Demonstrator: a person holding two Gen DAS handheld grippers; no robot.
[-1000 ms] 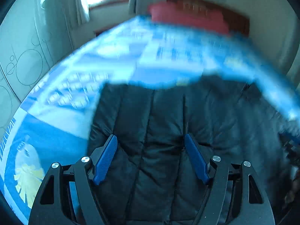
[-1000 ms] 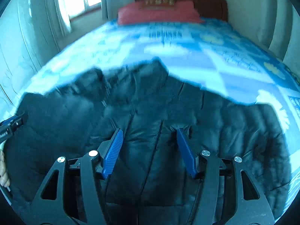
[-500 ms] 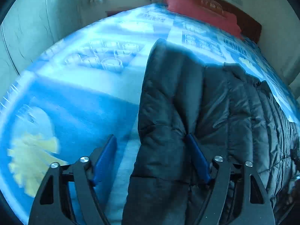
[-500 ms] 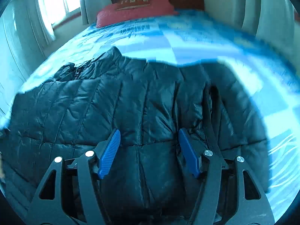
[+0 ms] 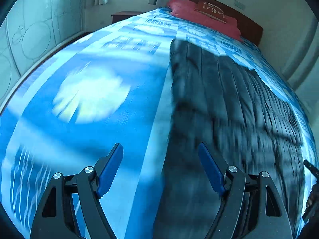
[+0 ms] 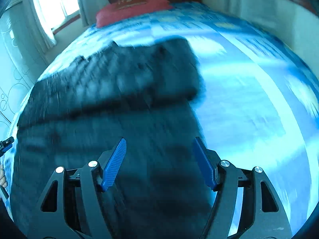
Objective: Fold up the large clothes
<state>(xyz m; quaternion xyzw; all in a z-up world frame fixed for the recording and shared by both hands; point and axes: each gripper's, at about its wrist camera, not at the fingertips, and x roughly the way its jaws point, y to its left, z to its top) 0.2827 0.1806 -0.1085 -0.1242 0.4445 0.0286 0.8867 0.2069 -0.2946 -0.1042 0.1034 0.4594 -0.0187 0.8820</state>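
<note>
The black quilted puffer jacket (image 5: 229,109) lies spread flat on the bed (image 5: 89,91), whose blue and white patterned cover fills most of both views; in the right wrist view the same jacket (image 6: 119,91) shows a thick folded layer lying across its upper part, with the cover bare to the right of it. Both views are smeared by motion blur, so the stitching and edges of the jacket are hard to read. At the head of the bed a red pillow (image 5: 203,16) rests against a dark wooden headboard (image 5: 249,25), with a window (image 6: 55,6) and pale curtains on the left wall. The left hand-held gripper (image 5: 161,167) hangs over the jacket's left edge, its blue pads spread wide with nothing pinched between them: the left pad is over the cover, the right pad over the dark fabric. The right hand-held gripper (image 6: 159,163) hangs over the jacket's right edge, its jaws opening and clear of the fabric below, with nothing gripped. A small part of the other hand-held gripper shows at the far edge of each view, with fingertips (image 6: 3,177) at the left border of the right wrist view.
</note>
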